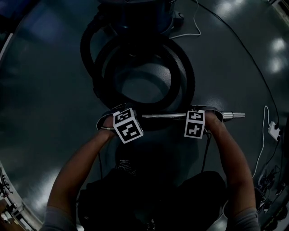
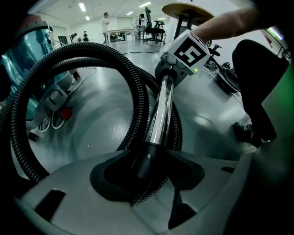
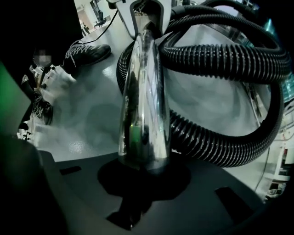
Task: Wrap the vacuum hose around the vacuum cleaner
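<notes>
The dark blue vacuum cleaner (image 1: pixel 135 13) stands on the floor ahead of me; its teal body (image 2: pixel 23 59) shows at the left of the left gripper view. Its black ribbed hose (image 1: pixel 180 63) lies in loops in front of it (image 2: pixel 138 92) (image 3: pixel 220 59). A chrome wand (image 1: pixel 162 116) runs level between my two grippers. The left gripper (image 1: pixel 139 117) (image 2: pixel 147 179) is shut on the wand's black cuff (image 2: pixel 142 160). The right gripper (image 1: pixel 183 116) (image 3: pixel 142 179) faces it and is shut on the chrome tube (image 3: pixel 144 92). The wand's free tip (image 1: pixel 235 115) sticks out to the right.
A thin white cable (image 1: pixel 194 27) trails across the grey floor, and a white plug block (image 1: pixel 273 131) lies at the right. My shoes (image 3: pixel 87 53) stand close by. Far off are a round table (image 2: pixel 188 9), an office chair and standing people (image 2: pixel 105 23).
</notes>
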The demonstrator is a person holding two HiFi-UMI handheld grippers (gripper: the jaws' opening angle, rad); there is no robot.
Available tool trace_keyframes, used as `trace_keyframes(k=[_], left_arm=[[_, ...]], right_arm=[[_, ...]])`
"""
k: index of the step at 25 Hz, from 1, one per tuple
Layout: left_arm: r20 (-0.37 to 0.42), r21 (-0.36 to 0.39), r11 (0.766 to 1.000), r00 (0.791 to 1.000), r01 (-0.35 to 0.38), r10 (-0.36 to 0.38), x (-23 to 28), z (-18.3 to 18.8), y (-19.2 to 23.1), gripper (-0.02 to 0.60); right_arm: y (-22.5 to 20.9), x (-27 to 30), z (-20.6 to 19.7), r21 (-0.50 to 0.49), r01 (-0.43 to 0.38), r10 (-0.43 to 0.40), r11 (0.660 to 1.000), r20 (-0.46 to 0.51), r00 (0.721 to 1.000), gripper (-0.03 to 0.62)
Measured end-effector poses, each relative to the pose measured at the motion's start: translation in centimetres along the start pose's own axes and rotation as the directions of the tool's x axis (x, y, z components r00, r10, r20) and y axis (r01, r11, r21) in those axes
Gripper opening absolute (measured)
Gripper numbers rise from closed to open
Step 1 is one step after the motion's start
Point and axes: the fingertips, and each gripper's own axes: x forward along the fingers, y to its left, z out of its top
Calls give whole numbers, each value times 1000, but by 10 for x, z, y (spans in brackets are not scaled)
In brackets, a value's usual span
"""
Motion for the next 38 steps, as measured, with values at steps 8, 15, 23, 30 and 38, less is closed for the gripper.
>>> trace_keyframes(k=[8,15,23,30,38], left_arm=[[-31,37,999,999,-9,10,12,-1,3,221],[-40,72,997,999,-2,5,13,1,1,207],[-86,74,996,995,55,-48,12,1,-6,206],[-91,68,996,995,51,-44,4,3,-11,206],[-56,29,997,996,76,-74,-8,8,-15,206]], right_arm=[[-5,-1,0,43,29,-30,999,21,999,65],[-14,-16,-4,127,84,-91,988,54,994,175],[-10,-47,-10,227,96,-129,969,137,982,192],[-17,-76,-25,321,155,-223,934,186,957,192],[-26,-109,-17,518,117,-318,847,317,893,190]])
